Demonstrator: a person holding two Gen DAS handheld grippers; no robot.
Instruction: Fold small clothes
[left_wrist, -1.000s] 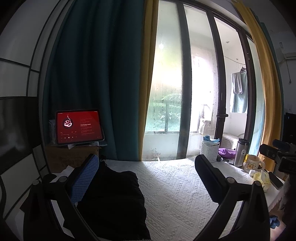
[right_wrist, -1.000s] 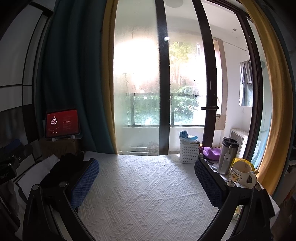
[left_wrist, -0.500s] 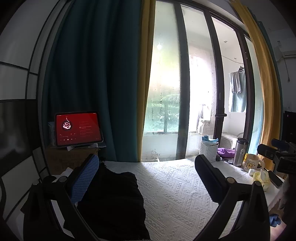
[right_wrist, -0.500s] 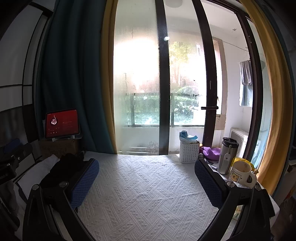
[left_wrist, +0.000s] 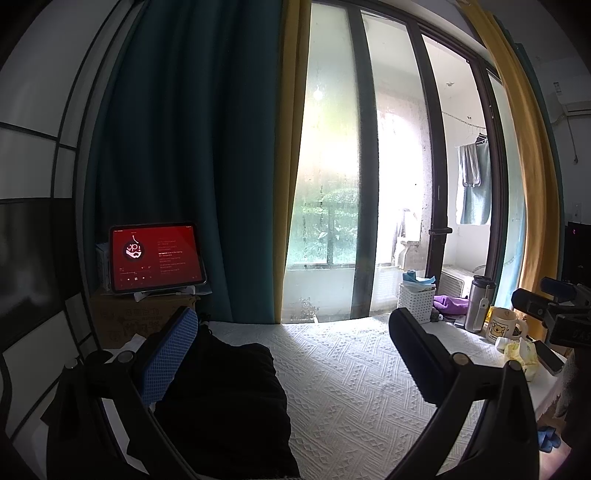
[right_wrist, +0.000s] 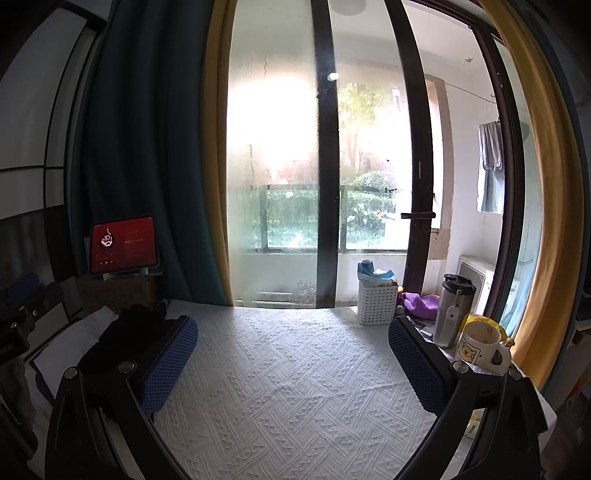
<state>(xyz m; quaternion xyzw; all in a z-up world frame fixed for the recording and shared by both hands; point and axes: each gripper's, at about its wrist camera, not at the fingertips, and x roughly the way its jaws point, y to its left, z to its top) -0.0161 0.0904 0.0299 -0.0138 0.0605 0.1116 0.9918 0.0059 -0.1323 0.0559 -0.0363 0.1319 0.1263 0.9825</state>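
A counter (right_wrist: 295, 387) draped in a white woven cloth is standing before tall glass doors (right_wrist: 325, 166) flanked by teal and yellow curtains. A black garment (left_wrist: 229, 402) is lying in a dark, soft, rumpled heap at the counter's left edge, its folds hard to make out; in the right wrist view it (right_wrist: 122, 336) is sitting just behind the left finger. The left claw (left_wrist: 291, 354) is hovering spread wide, gripping nothing, above the garment's right side. The right claw (right_wrist: 293, 363) is likewise gaping empty over bare cloth. A red-lit tablet (left_wrist: 155, 256), a white basket (right_wrist: 376, 304), a steel flask (right_wrist: 452, 310) and a mug (right_wrist: 480, 345) are lining the far side.
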